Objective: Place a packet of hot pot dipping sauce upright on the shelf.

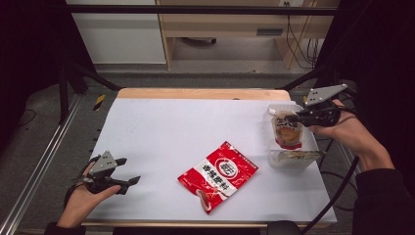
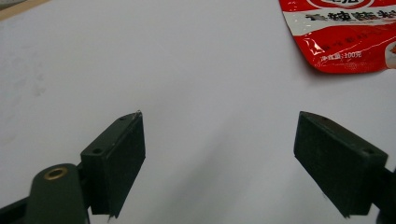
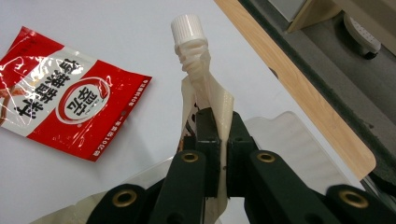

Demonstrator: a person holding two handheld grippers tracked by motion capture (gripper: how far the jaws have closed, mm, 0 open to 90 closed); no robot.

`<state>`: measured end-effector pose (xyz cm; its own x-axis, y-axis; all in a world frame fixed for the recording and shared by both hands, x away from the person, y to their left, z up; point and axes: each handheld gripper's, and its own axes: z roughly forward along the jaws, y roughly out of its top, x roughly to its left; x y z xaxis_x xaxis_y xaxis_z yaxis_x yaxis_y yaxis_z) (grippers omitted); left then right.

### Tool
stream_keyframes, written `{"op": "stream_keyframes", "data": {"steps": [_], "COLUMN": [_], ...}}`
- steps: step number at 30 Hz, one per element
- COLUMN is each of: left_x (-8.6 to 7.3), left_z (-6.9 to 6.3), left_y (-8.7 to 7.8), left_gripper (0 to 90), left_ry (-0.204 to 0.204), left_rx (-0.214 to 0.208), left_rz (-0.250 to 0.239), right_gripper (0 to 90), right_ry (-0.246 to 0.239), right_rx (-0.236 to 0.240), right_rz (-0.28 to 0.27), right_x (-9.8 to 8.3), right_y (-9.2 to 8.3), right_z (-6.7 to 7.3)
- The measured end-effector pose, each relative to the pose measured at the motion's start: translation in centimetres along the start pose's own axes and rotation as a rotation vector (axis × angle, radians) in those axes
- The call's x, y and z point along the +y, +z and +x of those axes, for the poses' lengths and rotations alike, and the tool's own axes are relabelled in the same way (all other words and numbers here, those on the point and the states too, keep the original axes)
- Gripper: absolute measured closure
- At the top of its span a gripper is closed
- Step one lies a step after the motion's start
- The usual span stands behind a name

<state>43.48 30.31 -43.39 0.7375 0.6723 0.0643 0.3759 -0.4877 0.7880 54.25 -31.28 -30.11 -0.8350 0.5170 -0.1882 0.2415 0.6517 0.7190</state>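
My right gripper (image 1: 293,117) is at the right side of the table, shut on the top of a pale spouted pouch (image 1: 287,133) with a white cap. The pouch hangs upright over a clear plastic tub (image 1: 309,147). In the right gripper view the jaws (image 3: 219,117) pinch the pouch (image 3: 203,81) just below its spout. A red and white snack packet (image 1: 219,175) lies flat at the table's middle front. My left gripper (image 1: 128,170) rests at the front left, open and empty. In the left gripper view (image 2: 219,122) the packet (image 2: 341,39) lies ahead to the right.
A second flat pouch (image 1: 296,155) lies at the tub's near end. The white table cover (image 1: 171,127) ends in a wooden back edge (image 1: 200,93). Black frame bars stand at both sides, and cables trail off the right edge.
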Motion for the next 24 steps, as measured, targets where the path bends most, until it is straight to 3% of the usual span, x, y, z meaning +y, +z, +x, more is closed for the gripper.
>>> {"op": "stream_keyframes", "data": {"steps": [24], "left_x": [0.0], "left_z": [-0.1], "left_y": [0.1], "left_gripper": [16.1], "left_ry": [0.005], "left_rx": [-0.008], "left_rz": [0.013], "right_gripper": [87.3], "right_ry": [-0.017], "right_rx": [0.046], "right_rz": [0.069], "right_x": [-0.9], "right_y": [3.2], "right_z": [0.4]}}
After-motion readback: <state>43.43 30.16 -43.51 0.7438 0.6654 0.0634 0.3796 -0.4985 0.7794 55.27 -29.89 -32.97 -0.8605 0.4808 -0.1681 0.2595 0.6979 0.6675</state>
